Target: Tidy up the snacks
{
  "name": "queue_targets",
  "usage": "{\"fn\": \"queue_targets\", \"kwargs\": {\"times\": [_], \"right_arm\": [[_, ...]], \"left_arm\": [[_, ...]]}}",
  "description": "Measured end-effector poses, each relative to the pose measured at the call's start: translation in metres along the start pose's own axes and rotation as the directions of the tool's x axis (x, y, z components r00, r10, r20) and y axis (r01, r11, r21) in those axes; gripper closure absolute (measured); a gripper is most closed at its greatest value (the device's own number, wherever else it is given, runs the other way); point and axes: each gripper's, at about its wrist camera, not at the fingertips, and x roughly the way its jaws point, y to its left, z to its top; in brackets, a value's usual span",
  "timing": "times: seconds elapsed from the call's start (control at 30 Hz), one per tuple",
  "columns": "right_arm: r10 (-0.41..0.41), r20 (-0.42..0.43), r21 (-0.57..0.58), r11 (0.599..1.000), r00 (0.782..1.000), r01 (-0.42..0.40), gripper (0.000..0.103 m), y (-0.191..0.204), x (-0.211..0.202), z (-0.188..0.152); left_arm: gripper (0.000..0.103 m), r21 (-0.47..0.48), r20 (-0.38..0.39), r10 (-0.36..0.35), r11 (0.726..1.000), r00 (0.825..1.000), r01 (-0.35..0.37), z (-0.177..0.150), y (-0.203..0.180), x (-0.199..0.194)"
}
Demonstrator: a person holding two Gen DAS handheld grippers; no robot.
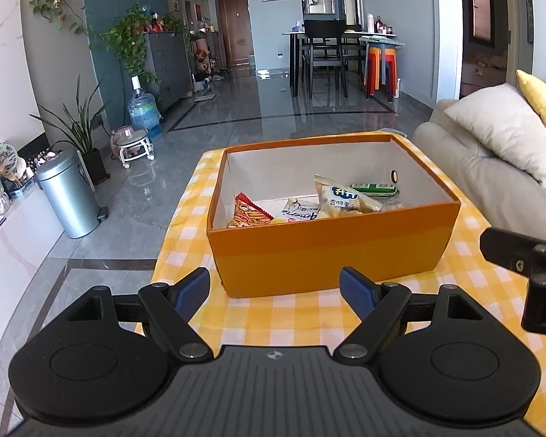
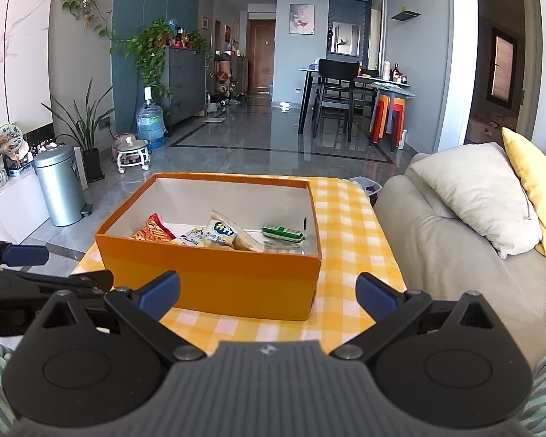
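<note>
An orange box (image 1: 327,251) with a white inside stands on a yellow checked tablecloth (image 1: 302,324). In it lie a red snack bag (image 1: 247,213), a white packet (image 1: 298,211), a pale cracker bag (image 1: 342,198) and a green pack (image 1: 373,188). My left gripper (image 1: 275,293) is open and empty, just in front of the box. In the right wrist view the box (image 2: 214,273) holds the same snacks, the red bag (image 2: 154,231) leftmost and the green pack (image 2: 282,233) rightmost. My right gripper (image 2: 267,293) is open and empty, in front of the box.
A beige sofa (image 2: 455,240) with a grey cushion (image 2: 480,196) and a yellow one (image 2: 535,189) borders the table on the right. A metal bin (image 1: 69,196) stands on the floor to the left. The other gripper shows at the frame edge (image 1: 527,266), (image 2: 18,276).
</note>
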Motion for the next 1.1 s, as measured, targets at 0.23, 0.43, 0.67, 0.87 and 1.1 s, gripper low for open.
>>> {"fn": "queue_targets", "kwargs": {"times": [0.23, 0.43, 0.67, 0.87, 1.1], "right_arm": [[-0.003, 0.001, 0.008, 1.0, 1.0, 0.003, 0.004, -0.002, 0.0013, -0.0001], [-0.003, -0.001, 0.021, 1.0, 1.0, 0.003, 0.004, -0.0031, 0.0002, 0.0005], [-0.001, 0.005, 0.02, 1.0, 1.0, 0.001, 0.004, -0.0027, -0.0016, 0.0003], [-0.001, 0.007, 0.02, 1.0, 1.0, 0.001, 0.004, -0.0023, -0.0026, -0.0004], [-0.004, 0.006, 0.02, 1.0, 1.0, 0.004, 0.004, -0.0018, -0.0039, -0.0012]], "left_arm": [[0.008, 0.008, -0.008, 0.01, 1.0, 1.0, -0.01, 0.0021, 0.0016, -0.0004], [0.008, 0.004, -0.012, 0.005, 1.0, 1.0, -0.005, 0.0028, 0.0032, -0.0028], [0.008, 0.004, -0.011, 0.0, 1.0, 1.0, 0.0, 0.0061, 0.0032, -0.0048], [0.008, 0.005, -0.012, 0.002, 1.0, 1.0, -0.002, 0.006, 0.0032, -0.0048], [0.008, 0.005, -0.012, 0.001, 1.0, 1.0, -0.001, 0.006, 0.0034, -0.0048]]}}
